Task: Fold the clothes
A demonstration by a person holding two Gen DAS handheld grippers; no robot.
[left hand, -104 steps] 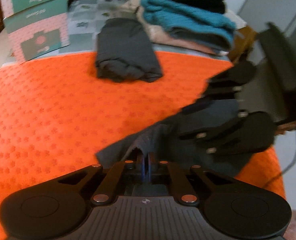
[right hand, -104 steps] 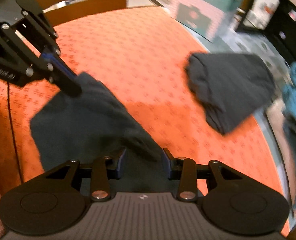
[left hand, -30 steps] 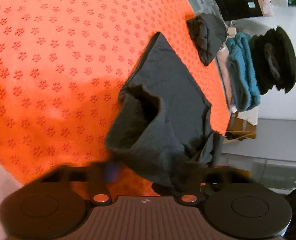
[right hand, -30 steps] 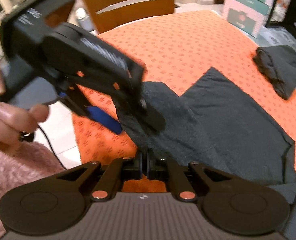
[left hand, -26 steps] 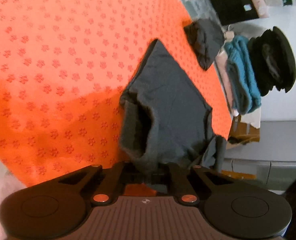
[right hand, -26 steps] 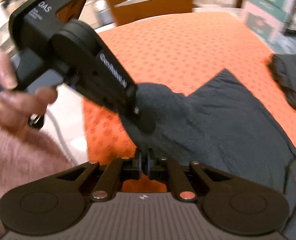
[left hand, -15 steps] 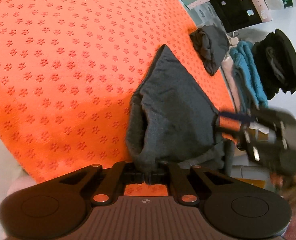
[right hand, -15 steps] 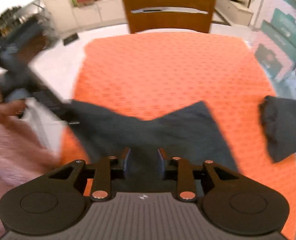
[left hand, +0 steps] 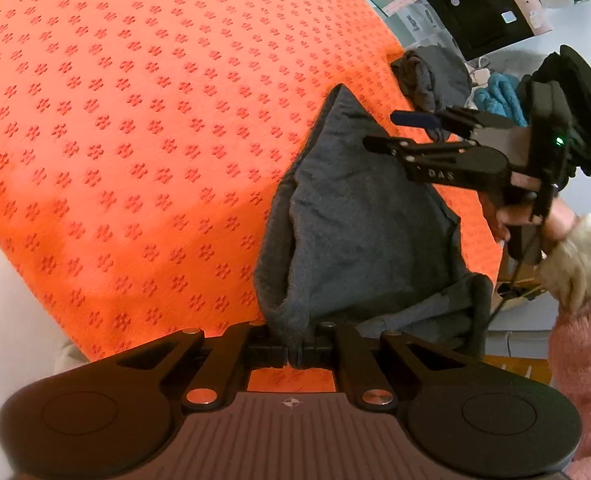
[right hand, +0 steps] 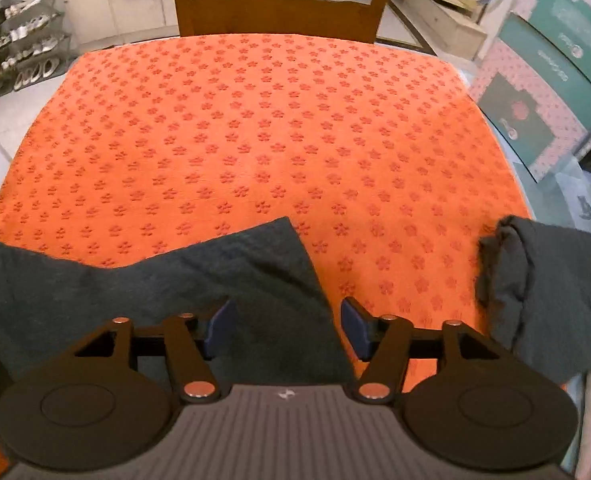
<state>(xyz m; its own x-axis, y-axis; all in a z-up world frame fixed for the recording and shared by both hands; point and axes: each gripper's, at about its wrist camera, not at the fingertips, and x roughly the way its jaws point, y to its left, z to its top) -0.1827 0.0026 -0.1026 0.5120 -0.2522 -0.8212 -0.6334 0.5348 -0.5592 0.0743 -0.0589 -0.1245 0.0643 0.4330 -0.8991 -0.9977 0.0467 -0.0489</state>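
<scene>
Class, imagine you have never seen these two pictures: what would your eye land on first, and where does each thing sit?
First, the bright orange flowered cloth that covers the table. Next, the dark grey garment lying near its edge, one end pinched in the shut left gripper at the bottom of the left view. The right gripper hovers open above the garment's corner, with a folded grey bundle to its right.

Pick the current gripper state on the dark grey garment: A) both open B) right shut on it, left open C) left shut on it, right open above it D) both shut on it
C: in the left wrist view the left gripper has its jaws pinched together on an edge of the dark grey garment; in the right wrist view the right gripper has its blue pads wide apart over the cloth, gripping nothing.
</scene>
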